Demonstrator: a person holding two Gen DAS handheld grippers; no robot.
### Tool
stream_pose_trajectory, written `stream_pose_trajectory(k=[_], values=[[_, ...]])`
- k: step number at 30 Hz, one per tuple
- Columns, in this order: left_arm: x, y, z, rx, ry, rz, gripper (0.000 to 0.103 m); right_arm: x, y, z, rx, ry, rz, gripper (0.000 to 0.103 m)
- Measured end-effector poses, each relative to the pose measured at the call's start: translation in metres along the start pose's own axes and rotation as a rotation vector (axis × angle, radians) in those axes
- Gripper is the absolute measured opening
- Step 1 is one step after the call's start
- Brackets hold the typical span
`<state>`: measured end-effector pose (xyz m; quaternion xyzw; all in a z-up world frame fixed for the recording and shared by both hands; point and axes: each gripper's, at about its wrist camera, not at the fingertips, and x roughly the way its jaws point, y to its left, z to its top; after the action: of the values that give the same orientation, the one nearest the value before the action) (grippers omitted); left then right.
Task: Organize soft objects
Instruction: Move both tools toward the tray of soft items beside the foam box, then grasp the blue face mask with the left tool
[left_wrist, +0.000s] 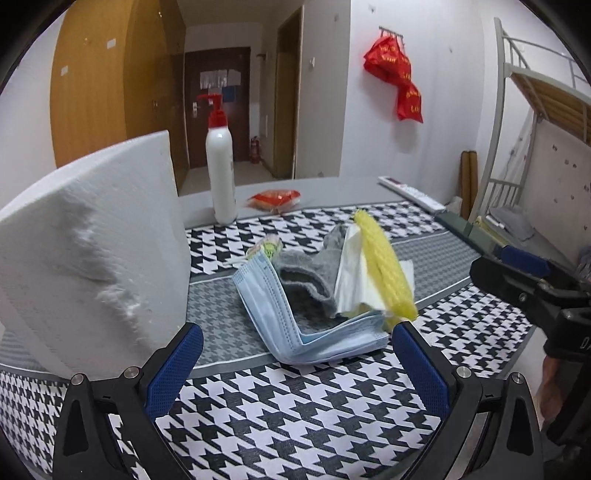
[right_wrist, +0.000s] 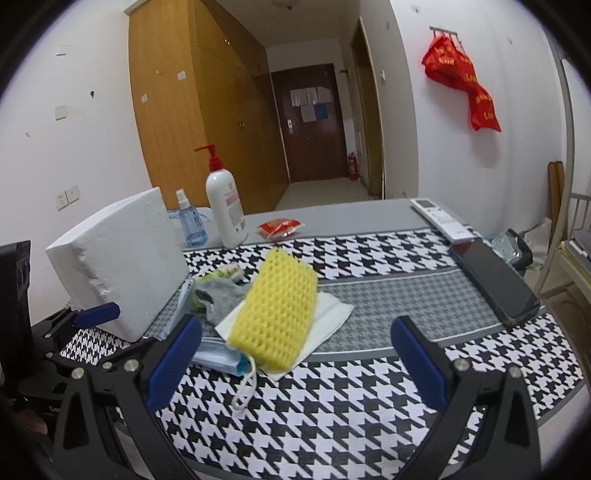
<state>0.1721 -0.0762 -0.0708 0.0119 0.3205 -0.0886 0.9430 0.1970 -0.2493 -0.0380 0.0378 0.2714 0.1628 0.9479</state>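
Pile w/ yellow foam net (right_wrist: 275, 317) on top sits just right of the white foam block (right_wrist: 122, 266) on my desk (right_wrist: 369, 406). Under the net: tissue (right_wrist: 325, 321), grey sock (right_wrist: 221, 299), blue masks (left_wrist: 306, 328), partly hidden. Left tool (left_wrist: 295, 354) & right tool (right_wrist: 295, 350) both spread, empty. Small item behind the sock: unclear.

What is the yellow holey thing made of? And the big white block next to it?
The yellow sleeve looks like soft foam netting: its matte skin is full of diamond holes. The white block looks like polystyrene foam, because its broken edge is rough and crumbly. I can only judge by looks.
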Motion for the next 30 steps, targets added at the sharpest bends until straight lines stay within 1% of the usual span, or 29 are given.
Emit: stream_pose_trajectory(k=[4,10,12,15,22,25,27,30], values=[[0.011,0.002,0.000,-0.030,0.018,-0.012,0.101,0.008,-0.004,0.000,-0.004,0.020,0.008,0.103],[0.020,0.012,0.004,-0.099,0.034,0.022,0.094,0.015,-0.006,0.004,-0.016,0.034,0.021,0.103],[0.025,0.013,0.006,-0.105,0.047,0.035,0.087,0.017,-0.005,0.004,-0.024,0.040,0.026,0.103],[0.033,0.016,0.006,-0.129,0.074,0.034,0.083,0.020,-0.002,0.006,-0.041,0.051,0.030,0.103],[0.037,0.016,0.005,-0.120,0.076,0.089,0.081,0.025,0.000,0.008,-0.061,0.069,0.033,0.103],[0.042,0.016,0.004,-0.110,0.108,0.103,0.071,0.031,0.002,0.009,-0.070,0.081,0.038,0.103],[0.047,0.020,0.003,-0.121,0.132,0.111,0.059,0.034,0.003,0.009,-0.074,0.087,0.046,0.103],[0.051,0.024,0.002,-0.132,0.157,0.121,0.050,0.036,0.006,0.010,-0.089,0.091,0.049,0.103]])
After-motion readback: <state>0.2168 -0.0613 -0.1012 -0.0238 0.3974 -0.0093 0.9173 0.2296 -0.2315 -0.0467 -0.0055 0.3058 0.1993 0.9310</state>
